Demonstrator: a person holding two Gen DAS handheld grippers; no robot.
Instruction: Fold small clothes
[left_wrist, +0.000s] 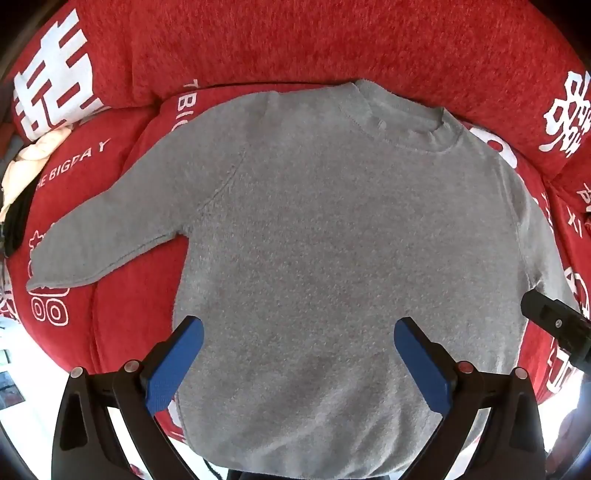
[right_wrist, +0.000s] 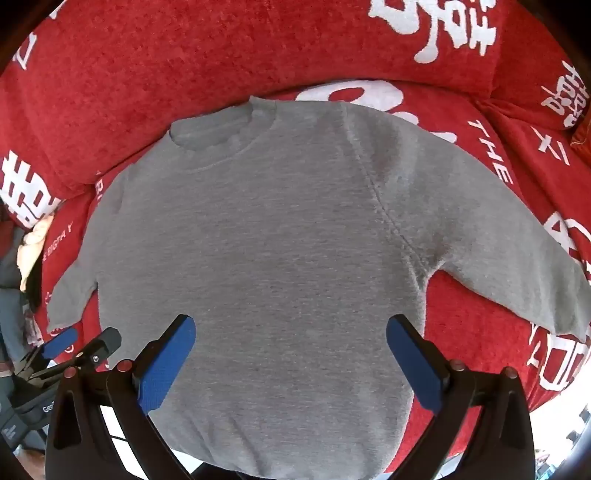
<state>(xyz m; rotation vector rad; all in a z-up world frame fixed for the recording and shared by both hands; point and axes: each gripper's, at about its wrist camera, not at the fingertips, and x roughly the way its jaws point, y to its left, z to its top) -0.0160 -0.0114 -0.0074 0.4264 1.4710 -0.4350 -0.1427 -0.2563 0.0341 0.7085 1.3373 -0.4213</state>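
From the left wrist, the left gripper (left_wrist: 298, 332) is seen spread wide with nothing between its blue pads, poised above the lower body of the grey sweater (left_wrist: 332, 240). The sweater is laid flat, front up, on a red cover (left_wrist: 258, 44) with white lettering, collar away from the camera. One sleeve (left_wrist: 110, 229) is stretched out to the picture's left. For a clean first fold, that sleeve is probably best taken near the cuff and laid across the chest, with the body kept smooth. The hem is cut off behind the fingers, and the other sleeve is hidden at the right edge, where only a black part of the right gripper (left_wrist: 554, 325) shows.

From the right wrist, the right gripper (right_wrist: 291, 332) is likewise released and empty over the sweater's (right_wrist: 277, 240) lower half. The far sleeve (right_wrist: 517, 240) is seen whole here. The left gripper (right_wrist: 74, 347) is glimpsed at lower left, partly hidden. Pale and dark items (right_wrist: 33, 240) at the left margin cannot be identified.
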